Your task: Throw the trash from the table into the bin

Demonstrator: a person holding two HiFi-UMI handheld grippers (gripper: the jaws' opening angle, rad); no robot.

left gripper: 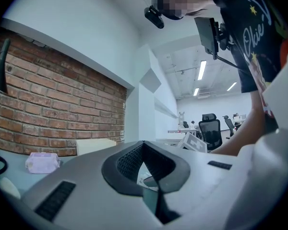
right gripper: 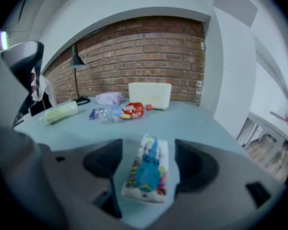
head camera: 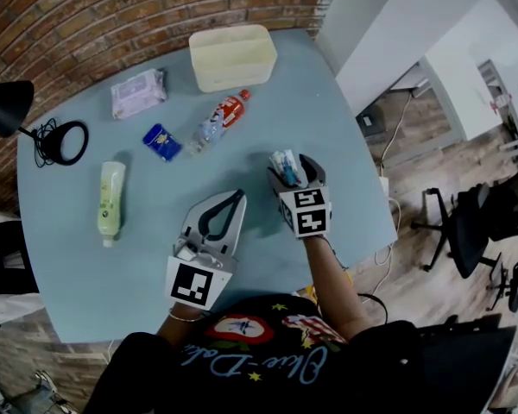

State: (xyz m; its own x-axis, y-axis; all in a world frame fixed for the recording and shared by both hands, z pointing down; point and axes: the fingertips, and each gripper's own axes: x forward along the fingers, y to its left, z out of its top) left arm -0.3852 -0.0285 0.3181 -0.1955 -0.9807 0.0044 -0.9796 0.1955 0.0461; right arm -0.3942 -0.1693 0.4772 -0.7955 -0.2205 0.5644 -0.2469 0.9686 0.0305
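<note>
A small colourful tissue pack lies between the jaws of my right gripper, with a gap on each side, so the pads do not press on it. The head view shows this pack and the right gripper at the table's right side. My left gripper hovers low over the table's front middle, its tips touching and nothing held; it looks just as shut in its own view. The cream bin stands at the far edge. A crushed bottle with a red label lies before it.
On the blue table also lie a small blue wrapper, a purple wipes pack and a green tube. A black lamp with its round base stands at the left edge. An office chair stands on the floor to the right.
</note>
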